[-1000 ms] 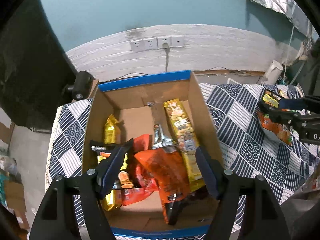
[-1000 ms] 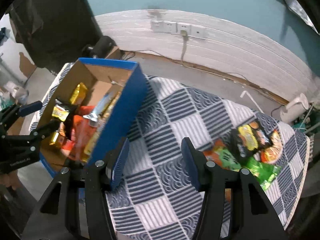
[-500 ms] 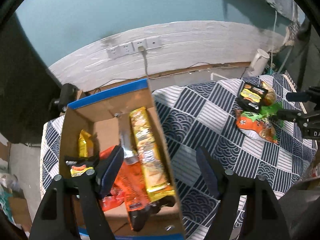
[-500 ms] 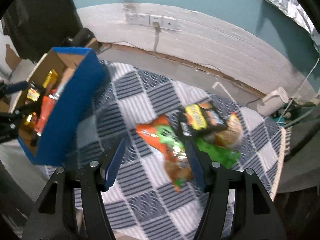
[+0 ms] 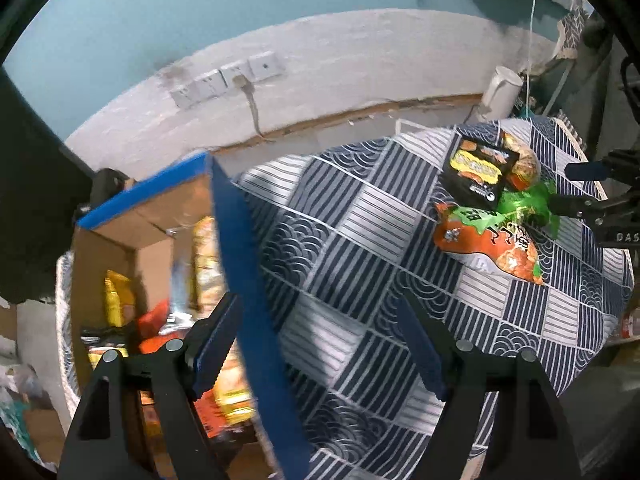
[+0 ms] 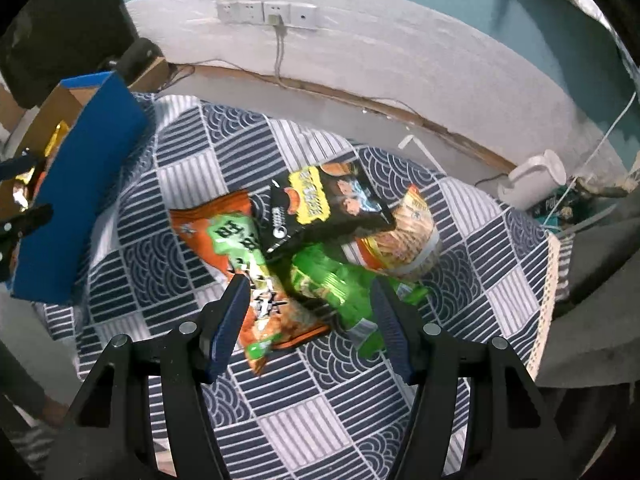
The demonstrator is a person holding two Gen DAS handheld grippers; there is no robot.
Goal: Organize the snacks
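A blue-edged cardboard box [image 5: 244, 264] holding several snack packs stands at the table's left end; it also shows in the right wrist view [image 6: 80, 184]. A pile of snacks lies on the patterned cloth: an orange-and-green bag [image 6: 244, 264], a black-and-yellow bag [image 6: 324, 208], a green bag [image 6: 336, 284] and an orange biscuit pack [image 6: 404, 236]. My right gripper [image 6: 310, 320] is open and empty just above the pile's near edge. My left gripper [image 5: 320, 344] is open and empty, straddling the box's right wall. The pile shows at the right in the left wrist view [image 5: 488, 208].
The table is covered by a navy and white patterned cloth [image 6: 320, 408]. A white wall with sockets [image 6: 266, 12] and a cable runs behind. A white kettle [image 6: 532, 178] sits on the floor at the right. A dark object [image 6: 138, 56] stands behind the box.
My left gripper has swung right, from over the box interior to its right wall. My right gripper has moved right from beside the box to the snack pile. Both stayed open.
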